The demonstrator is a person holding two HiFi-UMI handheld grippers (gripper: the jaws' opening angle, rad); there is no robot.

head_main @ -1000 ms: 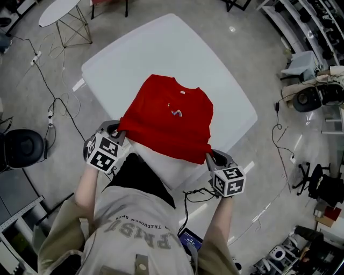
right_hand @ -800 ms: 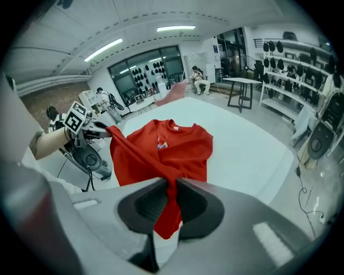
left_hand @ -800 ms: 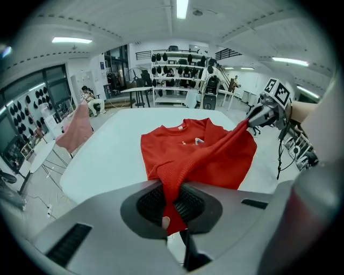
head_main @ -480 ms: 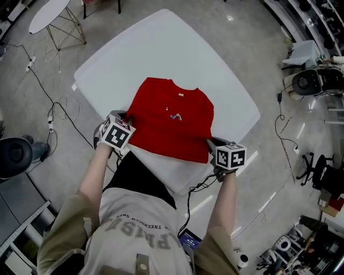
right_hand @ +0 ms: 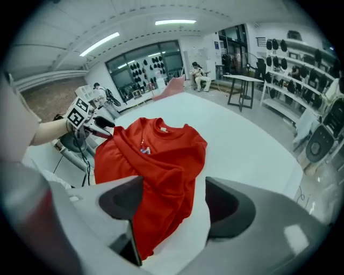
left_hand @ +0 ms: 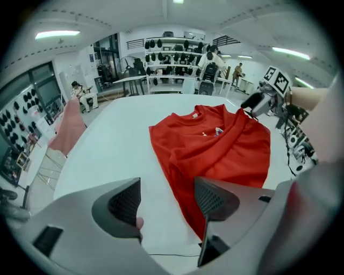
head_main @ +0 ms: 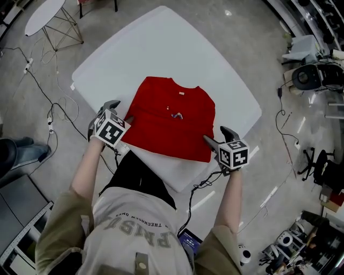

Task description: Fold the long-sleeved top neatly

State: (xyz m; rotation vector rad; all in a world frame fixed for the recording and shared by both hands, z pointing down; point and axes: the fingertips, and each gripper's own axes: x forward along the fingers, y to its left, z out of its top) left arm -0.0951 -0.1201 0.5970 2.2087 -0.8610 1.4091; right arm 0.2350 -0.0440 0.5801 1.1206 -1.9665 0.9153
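The red long-sleeved top lies folded into a rough rectangle on the white table, collar at the far side. My left gripper is at the top's near left corner, my right gripper at its near right corner. Both grippers' jaws are opening. In the left gripper view the jaws stand apart over table and the top's edge, gripping nothing. In the right gripper view the jaws are likewise apart over the top, which lies loose under them.
The table's near edge is just behind the top, against the person's body. A small white side table stands on the floor at far left, cables trail beside it, and a chair and equipment sit at the right.
Both grippers carried the top's near corners forward from the table's front edge, lowered them onto the table, then opened and let go of the cloth.
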